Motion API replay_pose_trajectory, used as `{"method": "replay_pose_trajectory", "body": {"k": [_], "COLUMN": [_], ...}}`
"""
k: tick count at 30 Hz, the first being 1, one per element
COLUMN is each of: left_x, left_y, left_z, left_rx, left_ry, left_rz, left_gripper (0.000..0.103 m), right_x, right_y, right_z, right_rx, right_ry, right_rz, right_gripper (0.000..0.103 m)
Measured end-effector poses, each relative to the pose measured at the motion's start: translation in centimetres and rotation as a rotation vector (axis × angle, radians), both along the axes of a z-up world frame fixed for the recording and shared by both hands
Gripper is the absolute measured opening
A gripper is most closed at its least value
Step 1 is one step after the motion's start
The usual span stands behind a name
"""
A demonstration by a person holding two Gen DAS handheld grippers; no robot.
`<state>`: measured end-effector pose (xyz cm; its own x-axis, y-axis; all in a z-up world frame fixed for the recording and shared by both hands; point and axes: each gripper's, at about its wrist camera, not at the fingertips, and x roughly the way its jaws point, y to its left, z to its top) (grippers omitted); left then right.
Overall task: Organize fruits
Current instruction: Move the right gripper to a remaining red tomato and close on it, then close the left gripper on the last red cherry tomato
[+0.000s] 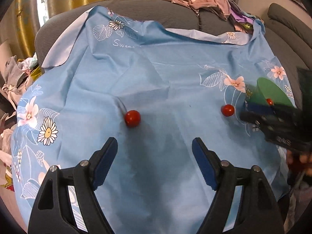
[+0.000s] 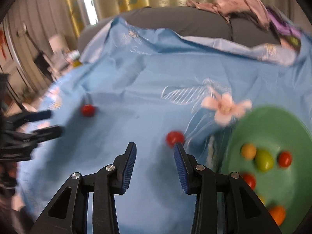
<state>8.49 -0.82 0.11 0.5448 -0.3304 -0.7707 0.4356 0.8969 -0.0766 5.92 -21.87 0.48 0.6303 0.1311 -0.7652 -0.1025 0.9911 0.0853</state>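
Observation:
Two red cherry tomatoes lie loose on the blue flowered cloth (image 1: 156,74). One tomato (image 1: 132,118) sits just ahead of my left gripper (image 1: 155,144), slightly left of its gap; the jaws are wide open and empty. The other tomato (image 2: 174,138) lies on the cloth just beyond the right fingertip of my right gripper (image 2: 155,146), whose jaws stand apart with nothing between them. A green plate (image 2: 282,128) at the right holds several small fruits: red, yellow, green and orange. In the left wrist view, the right gripper (image 1: 247,111) is beside the second tomato (image 1: 227,110).
The cloth covers a grey sofa (image 1: 156,9). A pile of pink and purple clothes (image 1: 210,0) lies on the sofa back at the right. More clutter (image 1: 17,72) sits off the cloth's left edge. The left gripper (image 2: 55,122) shows at the far left of the right wrist view.

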Motion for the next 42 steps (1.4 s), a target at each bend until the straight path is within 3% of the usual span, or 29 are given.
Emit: {"method": "replay_pose_trajectory", "body": {"k": [3,9,12,14,17,24,28,34,39,42], "left_x": [0.9,2.4,3.3,3.8,4.5,6.7,8.0,9.0,10.0,10.1], "left_y": [0.5,0.8,0.4,0.2,-0.4,-2.4,-3.4,-4.7,-3.9,-3.8], "left_z": [-0.3,-0.5,-0.6,-0.8,-1.3,-2.8,-4.0,-5.3,-5.2,-5.3], "left_rx": [-0.023,-0.052,-0.040,-0.031,-0.014,0.101,0.227,0.390,0.344,0.331], "left_ry": [0.009,0.020,0.019,0.028,0.042,0.061,0.057,0.063,0.114,0.115], "left_rz": [-0.016,-0.050,-0.066,-0.073,-0.092,-0.122,-0.110,-0.136,-0.123,-0.106], "left_gripper": [0.079,0.078,0.078,0.078,0.070,0.058,0.054,0.049,0.028,0.027], "right_x": [2.3,5.3,6.1,6.4,6.1,3.5,2.2,1.9,1.4,1.1], "right_y": [0.8,2.7,2.2,2.0,2.4,2.1,2.7,2.4,1.9,1.6], "right_z": [-0.7,-3.4,-3.7,-3.4,-3.3,-2.7,-2.6,-1.7,-1.3,-1.3], "right_rx": [-0.077,-0.365,-0.395,-0.383,-0.417,-0.265,-0.170,-0.104,-0.073,-0.058], "right_ry": [0.034,0.159,0.218,0.240,0.234,0.154,0.115,0.060,0.031,0.021], "right_rz": [0.008,0.062,0.094,0.116,0.149,0.143,0.155,0.176,0.178,0.166], "right_gripper": [0.041,0.041,0.041,0.034,0.030,0.029,0.029,0.029,0.029,0.029]}}
